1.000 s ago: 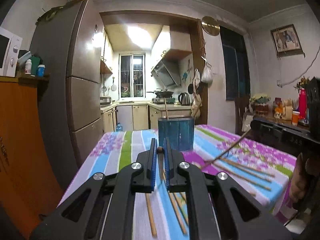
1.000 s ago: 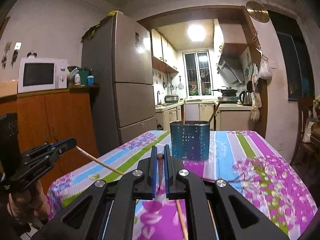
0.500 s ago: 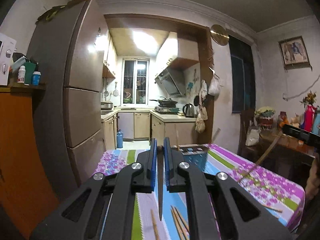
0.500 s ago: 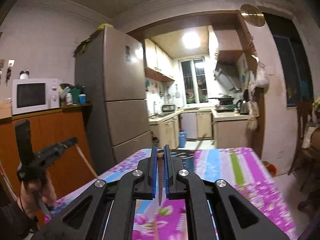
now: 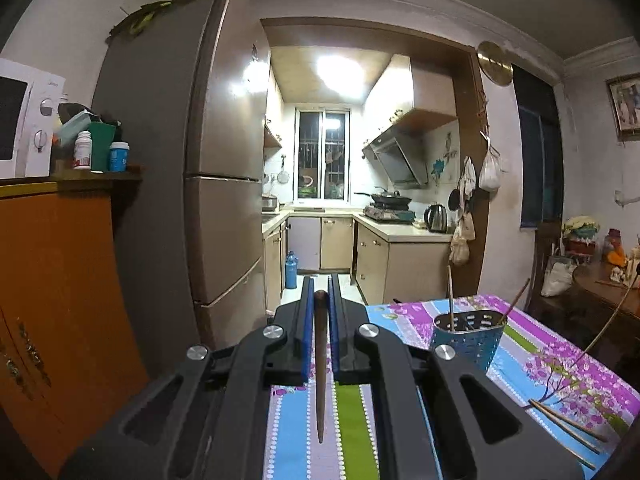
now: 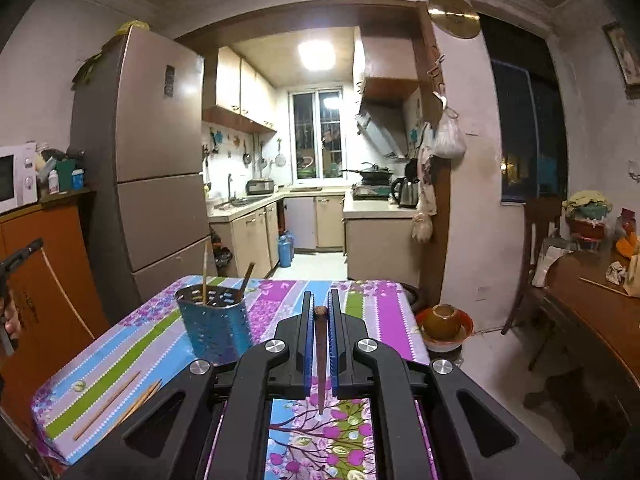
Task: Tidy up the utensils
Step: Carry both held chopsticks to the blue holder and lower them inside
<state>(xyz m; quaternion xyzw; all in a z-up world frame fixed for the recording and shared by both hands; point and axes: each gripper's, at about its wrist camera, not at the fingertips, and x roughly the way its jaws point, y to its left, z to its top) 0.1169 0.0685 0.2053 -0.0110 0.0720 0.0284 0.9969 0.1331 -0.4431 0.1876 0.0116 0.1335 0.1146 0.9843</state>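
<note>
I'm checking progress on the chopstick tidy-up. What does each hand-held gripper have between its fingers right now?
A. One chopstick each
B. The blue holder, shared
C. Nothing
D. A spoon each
A: the left hand-held gripper and the right hand-held gripper are each shut on one brown chopstick.

Desk [image 6: 384, 312] centre strip: bare cloth, open passage. Blue holder [image 6: 214, 330] upright near far left desk corner in right view; two sticks project above rim, narrowing entry from above. Loose chopsticks [image 6: 116, 404] flat near left desk edge. Fridge [image 6: 156, 168] and orange cabinet [image 5: 52, 288] close off left side. Bowl on stool [image 6: 444, 324] just beyond right desk edge. Floor toward kitchen open.
</note>
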